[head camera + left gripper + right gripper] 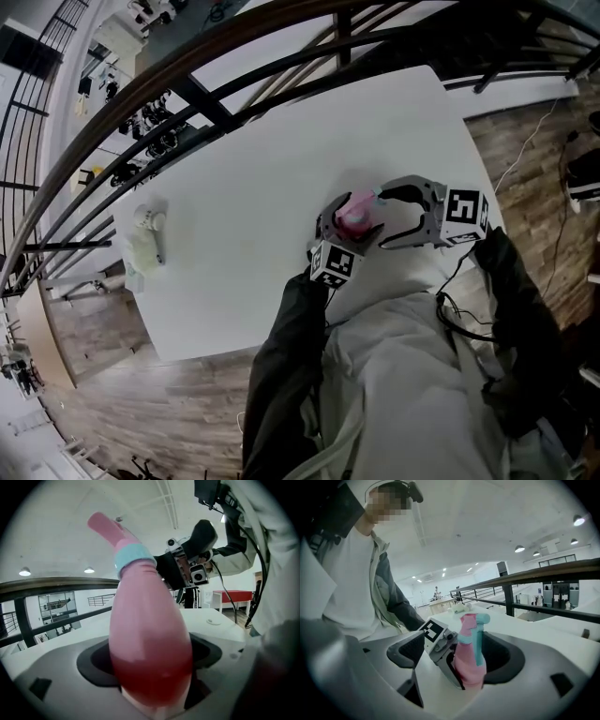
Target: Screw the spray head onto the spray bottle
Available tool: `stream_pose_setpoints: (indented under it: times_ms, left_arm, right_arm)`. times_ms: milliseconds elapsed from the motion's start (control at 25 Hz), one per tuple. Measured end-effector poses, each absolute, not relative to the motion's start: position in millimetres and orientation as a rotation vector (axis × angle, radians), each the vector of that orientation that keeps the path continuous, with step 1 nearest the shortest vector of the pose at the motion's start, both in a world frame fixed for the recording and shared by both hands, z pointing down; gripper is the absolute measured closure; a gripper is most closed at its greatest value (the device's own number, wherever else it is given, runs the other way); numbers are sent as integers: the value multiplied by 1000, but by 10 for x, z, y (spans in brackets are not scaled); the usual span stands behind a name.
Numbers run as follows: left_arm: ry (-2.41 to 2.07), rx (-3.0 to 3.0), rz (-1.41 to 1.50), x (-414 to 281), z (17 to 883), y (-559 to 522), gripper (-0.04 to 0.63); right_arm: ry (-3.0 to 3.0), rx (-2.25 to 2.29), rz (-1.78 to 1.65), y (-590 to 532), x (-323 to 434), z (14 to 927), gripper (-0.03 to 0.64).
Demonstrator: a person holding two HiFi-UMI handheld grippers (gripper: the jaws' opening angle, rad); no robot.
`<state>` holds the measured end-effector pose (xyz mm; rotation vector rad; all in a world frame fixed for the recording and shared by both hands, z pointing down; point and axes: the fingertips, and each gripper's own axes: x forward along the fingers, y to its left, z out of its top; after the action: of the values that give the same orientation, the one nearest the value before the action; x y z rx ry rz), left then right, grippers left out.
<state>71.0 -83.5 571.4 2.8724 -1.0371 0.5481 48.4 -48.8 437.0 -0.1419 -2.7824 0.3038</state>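
The left claw point(150, 667) is clenched on the pink spray bottle point(150, 634), its two jaws pressed against the lower body on either side. The bottle stands up out of the grip, leaning a little in the left gripper view. The spray head point(110, 529) sits on the bottle's neck above a teal collar point(133, 557). From the right gripper view a teal trigger point(478, 641) runs down the front of the neck. No view shows whether the head is turned fully home.

The right claw point(457, 658) is released, its jaws spread wide. The bottle shows in the gap between them. Neither jaw touches the bottle or the spray head. In the head view the right claw's open tips lie just beside the bottle on its right. The left claw's marker cube point(432, 631) sits low on the near side.

Both claws are held over the near edge of the white counter point(262, 169), close in front of the person's body. A pale object point(145, 239) lies on the counter's far left, well apart from the bottle; what it is cannot be made out. A dark railing point(187, 94) curves past the counter's far side.
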Motion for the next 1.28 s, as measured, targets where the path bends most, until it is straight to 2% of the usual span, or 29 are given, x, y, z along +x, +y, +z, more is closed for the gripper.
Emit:
stream_pose_setpoints:
  times_ms: [440,560,720,880,1080,1120,1160,1200,1280]
  left_arm:
    - [-1060,2871,556,735,5719,-821,150]
    - [-1039,2876,548,718,5726,-818,150]
    - [-936,2930,575,765,5725,-771,150]
    - [-795,3007,627,853,5745,-663,150]
    - [-765,3015,615,892,5728,-625,150]
    - [-766,3010,604,895,5725,-627,150]
    - [-770,3002,589,895,5720,-635,150]
    - [-778,2994,575,893,5715,-646,150]
    - [-792,2985,572,886,5717,-665,150]
  right_arm:
    - [-2776,-206,240,166,271,4373,239]
    - [-2887,-10,287,-115,484,4098,239]
    - [-2698,215,-59,-630,597,4157,238]
    - [-2489,-157,-285,-636,250,4359,238]
    - [-2336,-437,-259,-417,25,4536,245]
    - [-2351,-412,-230,-412,32,4544,318]
    - [-2387,-358,-202,-424,41,4530,458]
    - [-2425,-286,-178,-448,55,4507,495]
    - [-2459,-128,-138,-494,87,4483,512]
